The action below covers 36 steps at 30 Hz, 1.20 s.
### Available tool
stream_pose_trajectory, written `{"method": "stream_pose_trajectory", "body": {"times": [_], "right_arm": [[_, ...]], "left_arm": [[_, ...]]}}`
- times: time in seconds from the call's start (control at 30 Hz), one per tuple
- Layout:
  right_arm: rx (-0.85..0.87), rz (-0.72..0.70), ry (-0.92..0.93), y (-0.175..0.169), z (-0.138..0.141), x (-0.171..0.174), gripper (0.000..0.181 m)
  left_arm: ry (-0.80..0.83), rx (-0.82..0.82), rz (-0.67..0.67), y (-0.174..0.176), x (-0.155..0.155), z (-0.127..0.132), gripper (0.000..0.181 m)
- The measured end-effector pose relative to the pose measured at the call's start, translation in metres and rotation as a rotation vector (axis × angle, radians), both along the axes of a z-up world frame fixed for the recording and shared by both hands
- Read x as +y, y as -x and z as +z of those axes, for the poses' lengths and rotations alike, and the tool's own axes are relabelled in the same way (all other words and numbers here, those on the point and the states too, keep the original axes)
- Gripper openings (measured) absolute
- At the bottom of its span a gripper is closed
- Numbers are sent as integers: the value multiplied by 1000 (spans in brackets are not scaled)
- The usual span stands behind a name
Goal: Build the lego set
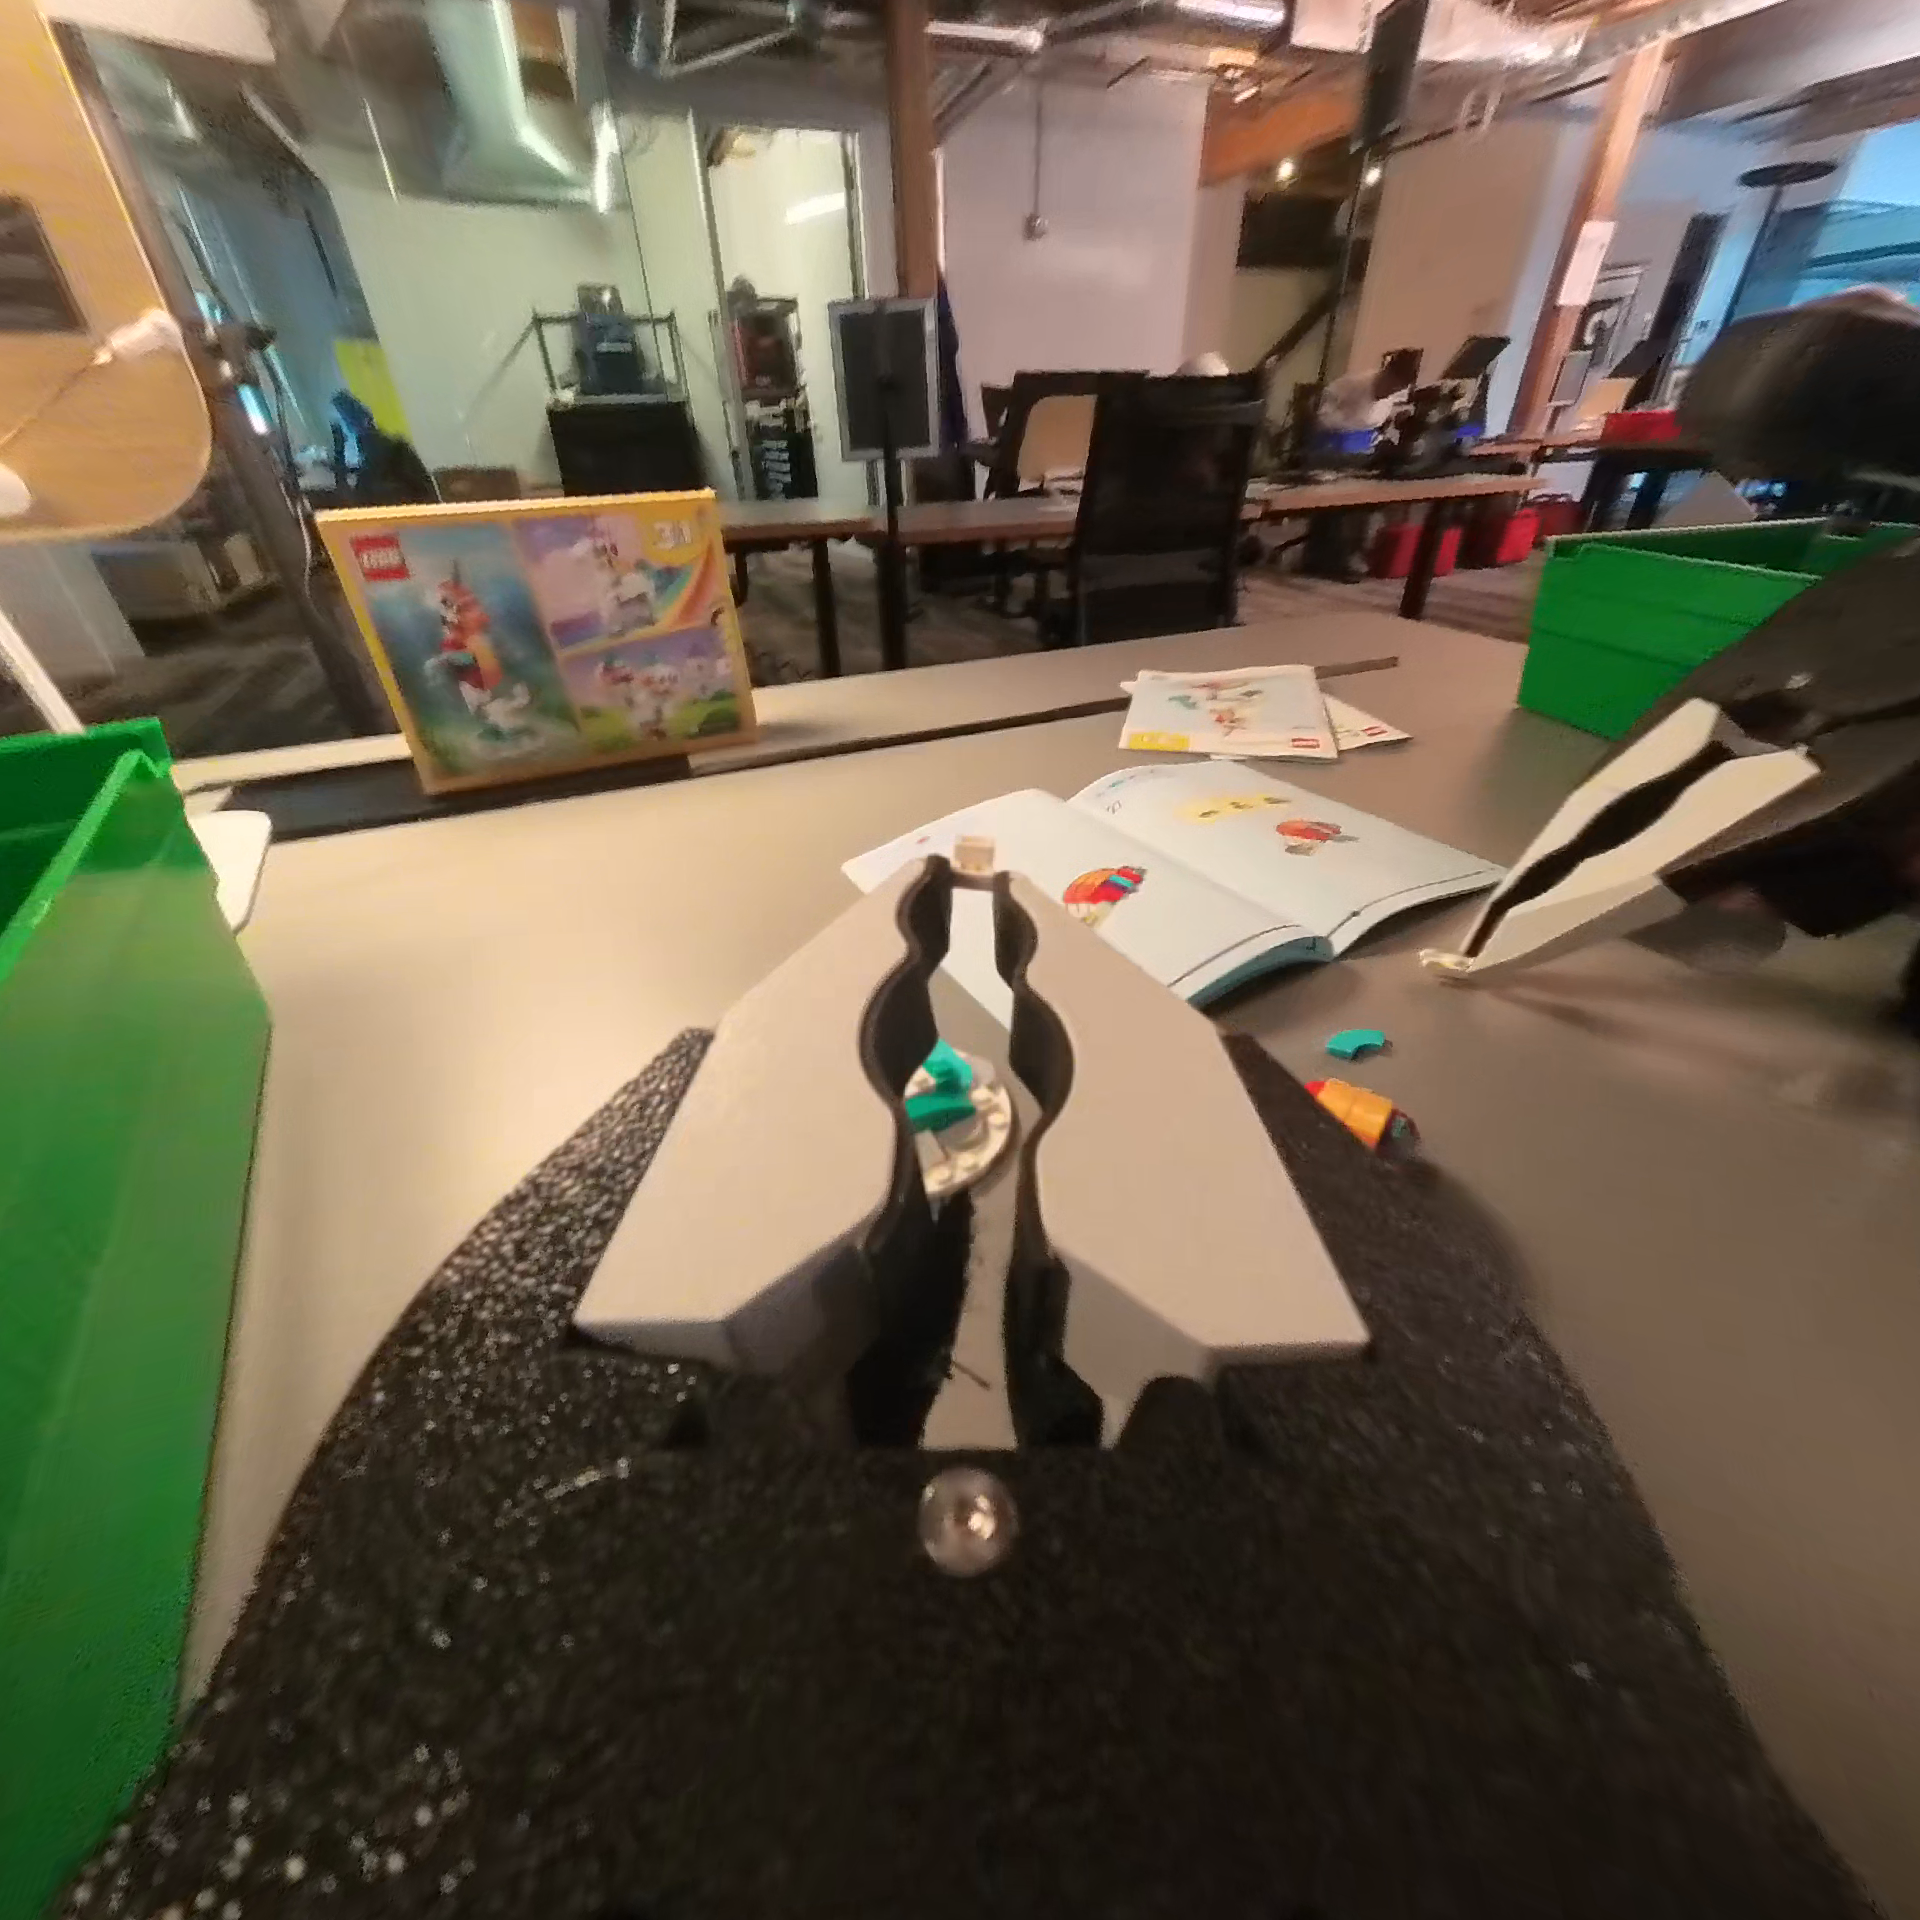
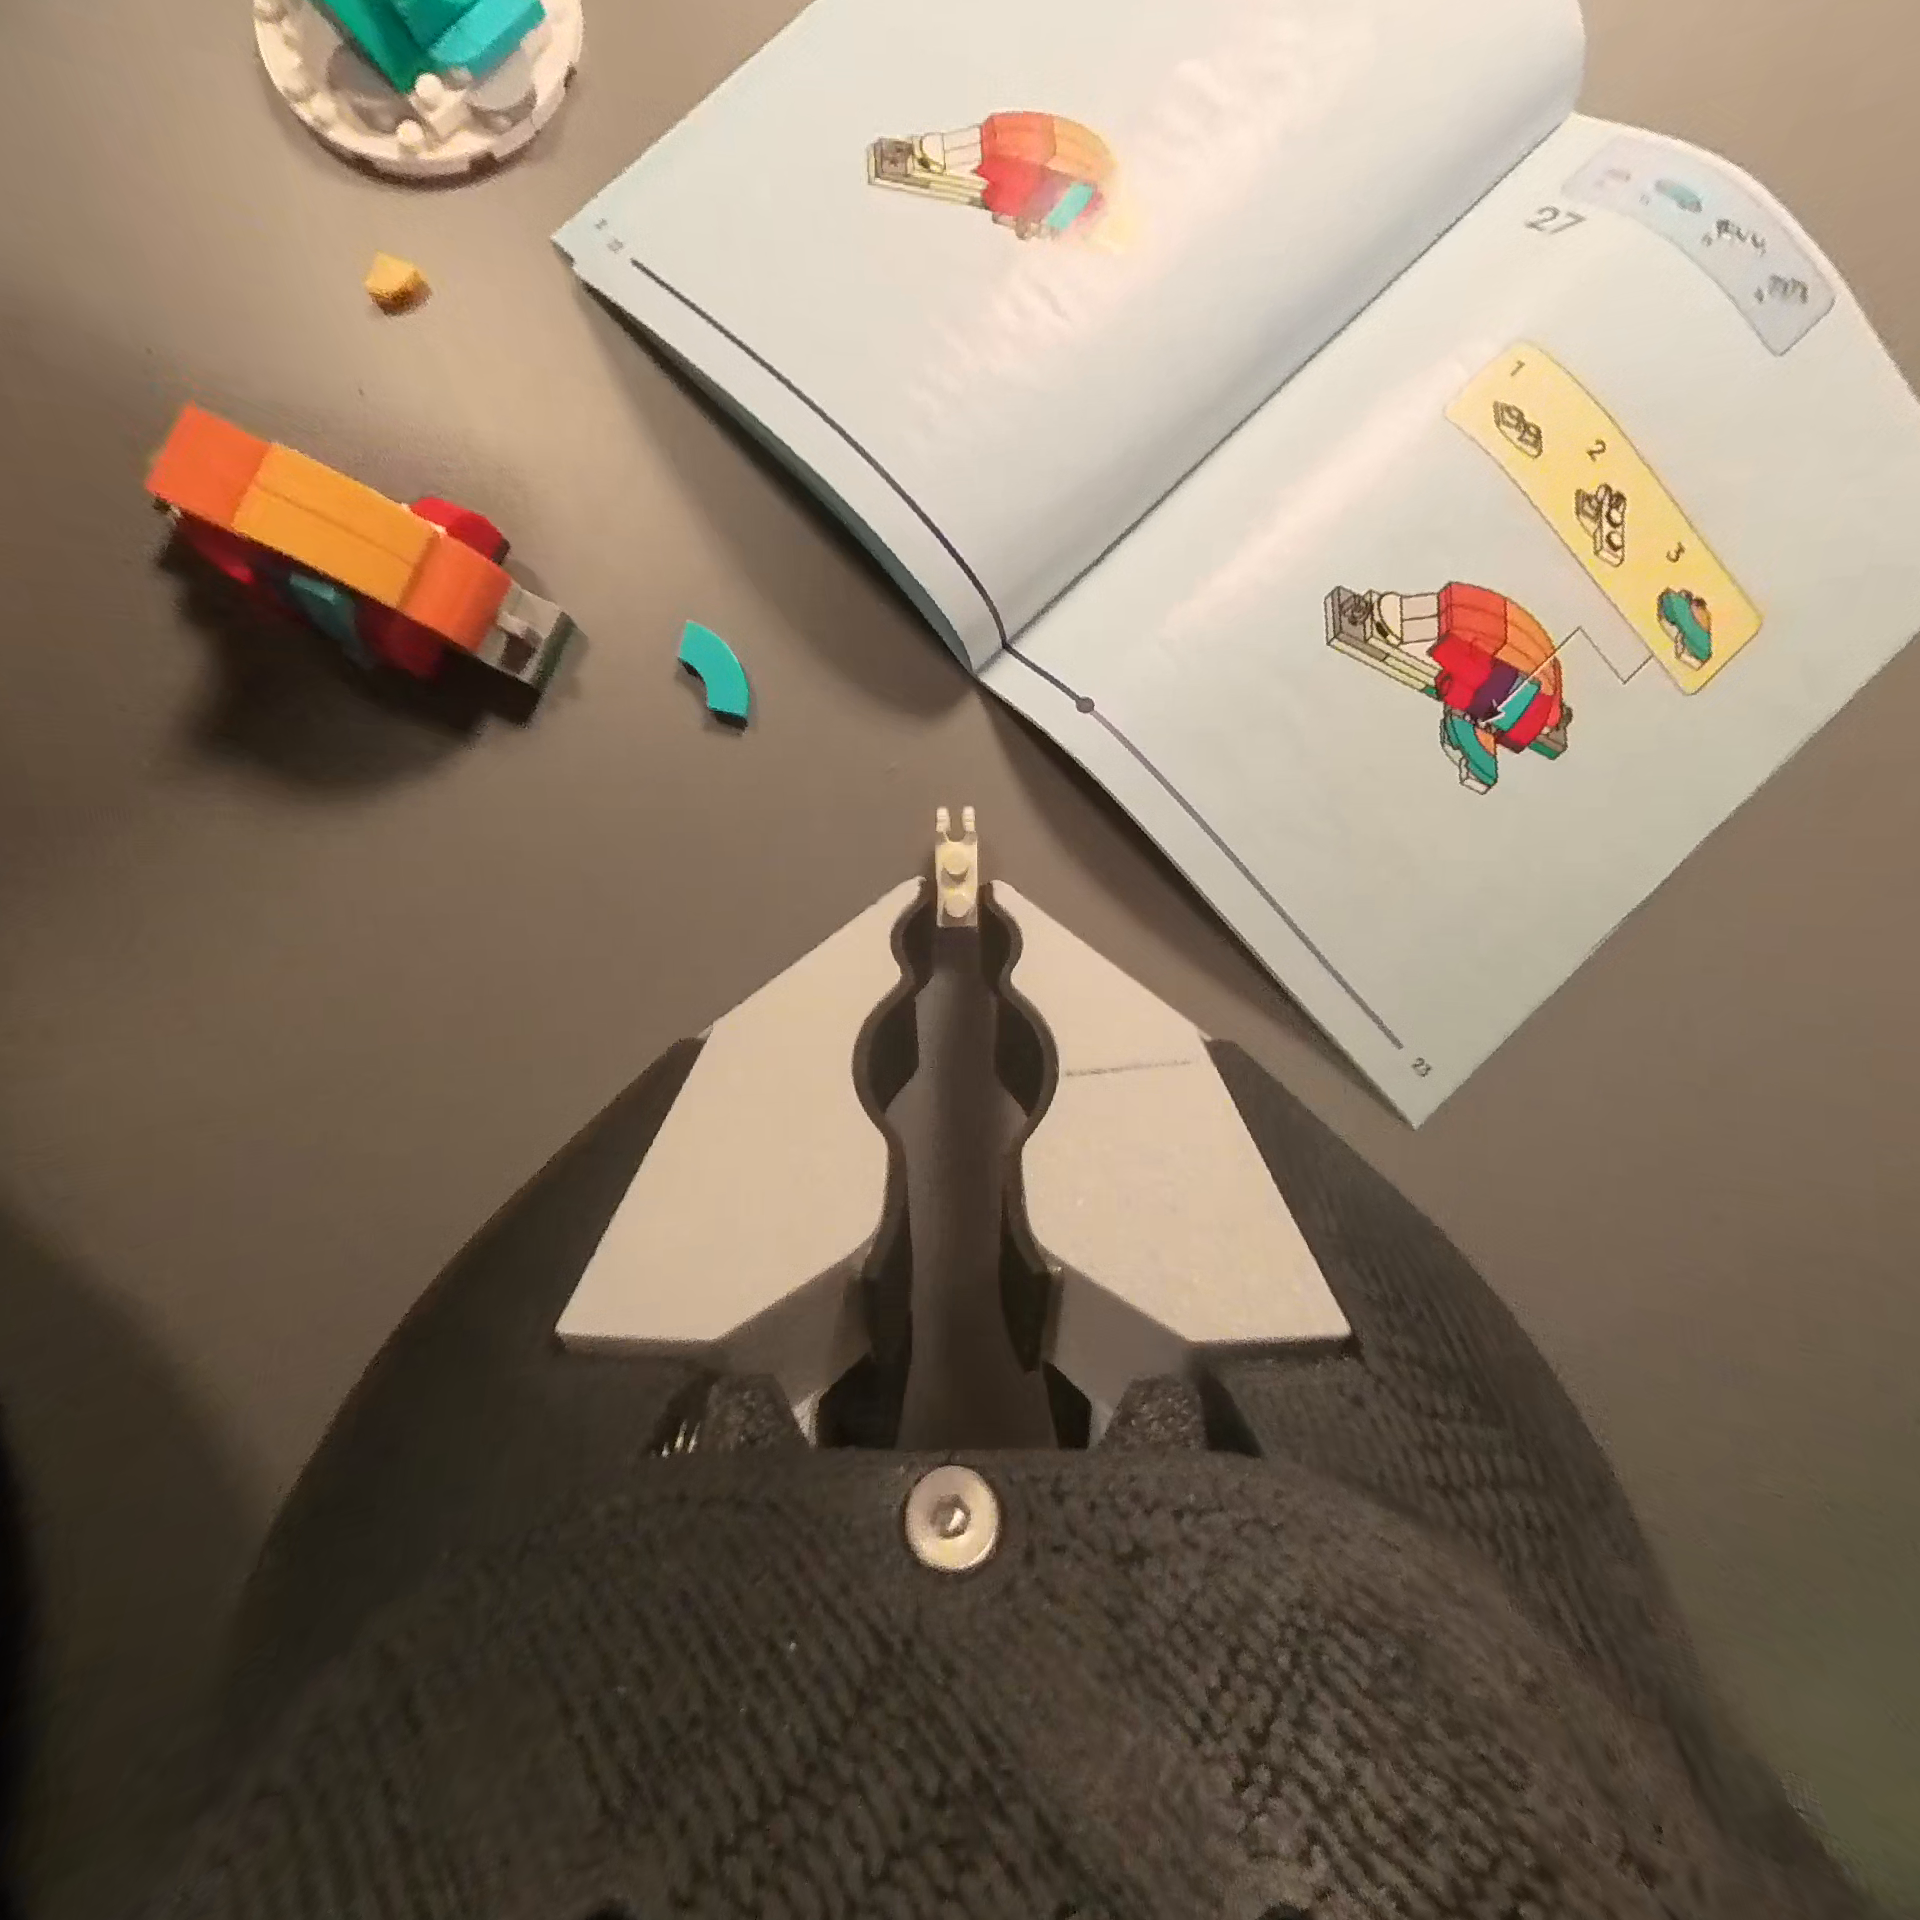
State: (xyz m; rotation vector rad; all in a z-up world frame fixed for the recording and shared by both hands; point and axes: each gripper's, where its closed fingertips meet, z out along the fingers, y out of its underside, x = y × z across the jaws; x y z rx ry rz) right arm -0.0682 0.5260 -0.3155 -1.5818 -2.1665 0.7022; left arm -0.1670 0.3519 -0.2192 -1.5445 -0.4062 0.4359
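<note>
Tongs both pinch small pale pieces: left tongs (image 1: 975, 871) above the printed booklet (image 2: 1195, 436), right tongs (image 2: 956, 896) beside it.

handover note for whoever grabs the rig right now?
Left gripper: jaws shut on a small white brick, held above the table.
Right gripper: jaws shut on a small white clip plate, tips at the table.
On the table: orange-red sub-build, teal curved tile, small yellow piece, round white plate build, open instruction booklet.
Done: sub-builds partly assembled. Left: join the held pieces, add the teal tile.
</note>
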Motion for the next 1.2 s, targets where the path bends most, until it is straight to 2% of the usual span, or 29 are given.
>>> {"method": "stream_pose_trajectory", "body": {"times": [0.03, 0.17, 0.3, 0.53, 0.8, 0.93, 1.0, 1.13, 1.2], "right_arm": [[3, -11, 14, 1, 2, -2, 6], [41, -26, 65, 8, 15, -14, 6], [126, -12, 171, 27, 41, -40, 6], [272, 124, 303, 62, 90, -103, 6], [310, 206, 367, 67, 95, -139, 6], [331, 215, 421, 63, 96, -142, 6], [325, 199, 507, 61, 97, -142, 6], [233, 148, 853, 55, 102, -144, 5], [195, 124, 959, 53, 101, -142, 5]], "left_arm": [[5, -23, 0, 1, 1, -3, 5], [34, -40, -16, -5, 11, -11, 6], [20, -36, -45, -12, 22, -9, 5], [92, 86, -47, -19, 26, -10, 5], [212, 311, -39, -31, 26, -7, 5], [231, 371, -35, -35, 26, -5, 5], [228, 367, -37, -35, 26, -6, 5], [219, 348, -40, -33, 25, -7, 5], [214, 351, -42, -34, 24, -7, 5]]}}
